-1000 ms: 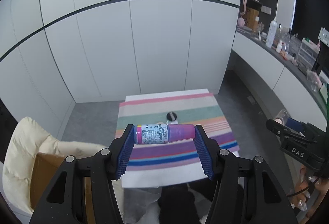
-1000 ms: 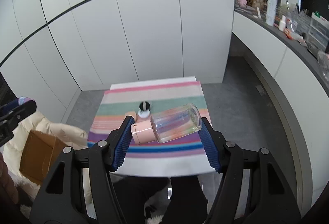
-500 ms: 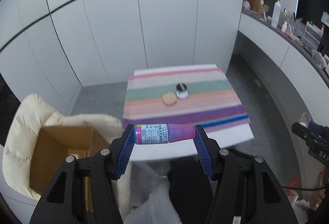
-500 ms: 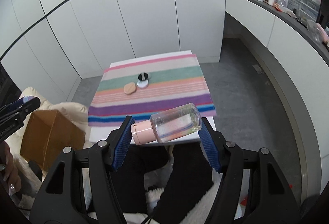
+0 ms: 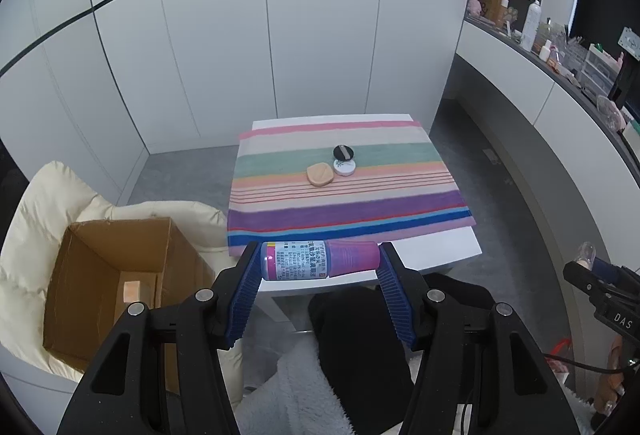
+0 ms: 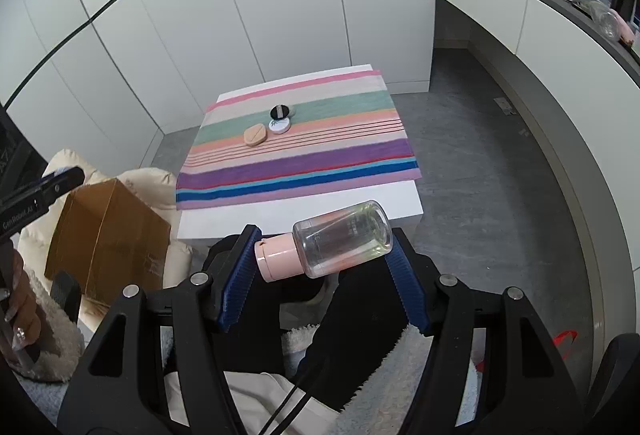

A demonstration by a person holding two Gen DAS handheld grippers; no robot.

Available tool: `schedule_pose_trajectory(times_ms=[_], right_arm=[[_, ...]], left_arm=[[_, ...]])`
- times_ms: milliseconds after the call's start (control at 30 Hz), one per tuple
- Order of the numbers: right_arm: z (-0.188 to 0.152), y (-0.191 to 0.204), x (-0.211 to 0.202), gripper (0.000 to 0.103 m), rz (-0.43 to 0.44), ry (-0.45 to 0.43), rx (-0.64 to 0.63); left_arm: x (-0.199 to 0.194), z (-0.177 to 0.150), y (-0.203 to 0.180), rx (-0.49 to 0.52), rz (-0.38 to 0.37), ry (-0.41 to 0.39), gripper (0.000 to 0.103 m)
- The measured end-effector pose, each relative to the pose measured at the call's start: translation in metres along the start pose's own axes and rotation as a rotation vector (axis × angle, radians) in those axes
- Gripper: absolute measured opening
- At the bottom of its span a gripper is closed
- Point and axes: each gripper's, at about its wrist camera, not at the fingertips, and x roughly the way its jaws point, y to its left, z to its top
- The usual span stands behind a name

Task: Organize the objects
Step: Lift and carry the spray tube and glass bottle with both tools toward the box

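My left gripper (image 5: 318, 267) is shut on a small purple bottle (image 5: 320, 260) with a printed label, held sideways above the table's near edge. My right gripper (image 6: 324, 247) is shut on a clear bottle (image 6: 340, 237) with a pink cap, held sideways above my lap. An open cardboard box (image 5: 104, 287) sits on a cream cushion at the left; it also shows in the right wrist view (image 6: 108, 231). On the striped cloth (image 5: 348, 203) lie a tan puff (image 5: 320, 174), a white round case (image 5: 345, 167) and a black puff (image 5: 343, 152).
The small white table (image 6: 300, 213) stands in front of white cabinet walls. A cream padded chair (image 5: 36, 211) holds the box. A counter with bottles and boxes (image 5: 560, 51) runs along the right. My dark-clothed legs (image 5: 360, 335) are below the grippers.
Both grippers have pulled back and away from the table, still holding their bottles. The table looks farther away and the cardboard box has come into fuller view at the left.
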Motion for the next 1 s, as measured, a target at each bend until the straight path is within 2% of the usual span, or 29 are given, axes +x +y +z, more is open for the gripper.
schedule_pose_trajectory(times_ms=[267, 533, 733, 1000], right_arm=[[0.006, 0.003, 0.011, 0.066, -0.011, 0.016, 0.004], [0.012, 0.022, 0.029, 0.066, -0.010, 0.047, -0.042], [0.015, 0.055, 0.042, 0.066, 0.032, 0.061, -0.120], [0.012, 0.118, 0.058, 0.066, 0.126, 0.089, -0.251]], left_arm=[[0.023, -0.004, 0.029, -0.089, -0.008, 0.067, 0.059], [0.023, -0.012, 0.058, -0.138, 0.034, 0.073, 0.059], [0.015, -0.027, 0.090, -0.204, 0.071, 0.082, 0.059], [-0.001, -0.056, 0.139, -0.304, 0.145, 0.100, 0.059]])
